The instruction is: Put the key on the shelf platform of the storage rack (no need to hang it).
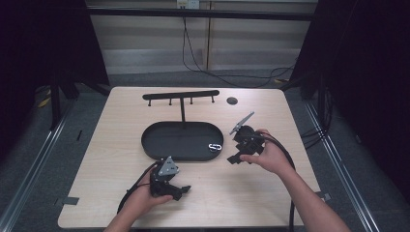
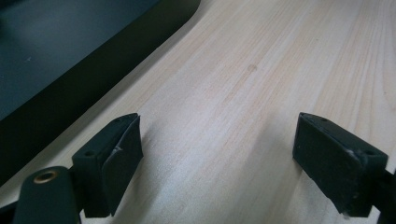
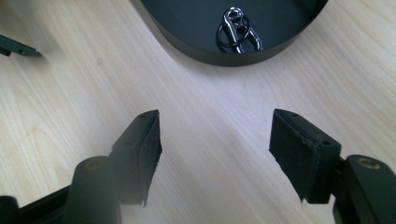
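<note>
A black oval tray [image 1: 159, 142] lies in the middle of the wooden table, and a silver carabiner with a key ring [image 1: 215, 147] rests in its right end. In the right gripper view the carabiner [image 3: 238, 31] lies inside the tray wall [image 3: 205, 55], ahead of my jaws. My right gripper [image 1: 235, 157] hovers just right of the tray, open with nothing between its pads [image 3: 215, 154]. My left gripper [image 1: 183, 191] rests near the front edge below the tray, open over bare wood [image 2: 217, 161]. The tray's rim [image 2: 70, 88] runs along the left of that view.
A black T-shaped hanger rack [image 1: 181, 95] with several pegs rises from the tray's back edge. A round cable hole [image 1: 232, 100] sits at the table's back right. Cables trail from both grippers toward the front edge. Bare wood [image 1: 121, 121] lies left of the tray.
</note>
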Tool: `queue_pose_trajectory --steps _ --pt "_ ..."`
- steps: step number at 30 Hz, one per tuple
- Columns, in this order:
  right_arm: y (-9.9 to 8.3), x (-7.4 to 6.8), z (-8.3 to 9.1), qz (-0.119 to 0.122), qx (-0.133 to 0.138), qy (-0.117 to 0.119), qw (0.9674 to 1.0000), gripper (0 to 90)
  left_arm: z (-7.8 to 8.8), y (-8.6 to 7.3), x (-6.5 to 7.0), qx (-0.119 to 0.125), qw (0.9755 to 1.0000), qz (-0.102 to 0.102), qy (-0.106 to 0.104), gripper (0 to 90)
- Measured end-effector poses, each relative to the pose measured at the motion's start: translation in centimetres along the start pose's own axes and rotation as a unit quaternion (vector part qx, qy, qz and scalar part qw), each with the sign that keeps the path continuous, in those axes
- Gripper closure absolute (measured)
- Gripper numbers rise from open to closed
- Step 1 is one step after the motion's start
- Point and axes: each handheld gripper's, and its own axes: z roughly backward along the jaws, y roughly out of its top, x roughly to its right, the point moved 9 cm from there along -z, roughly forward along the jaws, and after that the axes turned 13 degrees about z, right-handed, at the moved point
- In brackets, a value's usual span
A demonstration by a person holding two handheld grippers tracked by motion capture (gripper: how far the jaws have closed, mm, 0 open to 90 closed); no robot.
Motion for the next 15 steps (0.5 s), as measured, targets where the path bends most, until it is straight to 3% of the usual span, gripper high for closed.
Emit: queue_pose_trajectory --steps 15 --pt "-2.3 -0.7 0.3 -0.006 0.006 0.002 1.0 33.7 0.0 0.0 0.0 0.0 1.0 0.0 0.0 15.4"
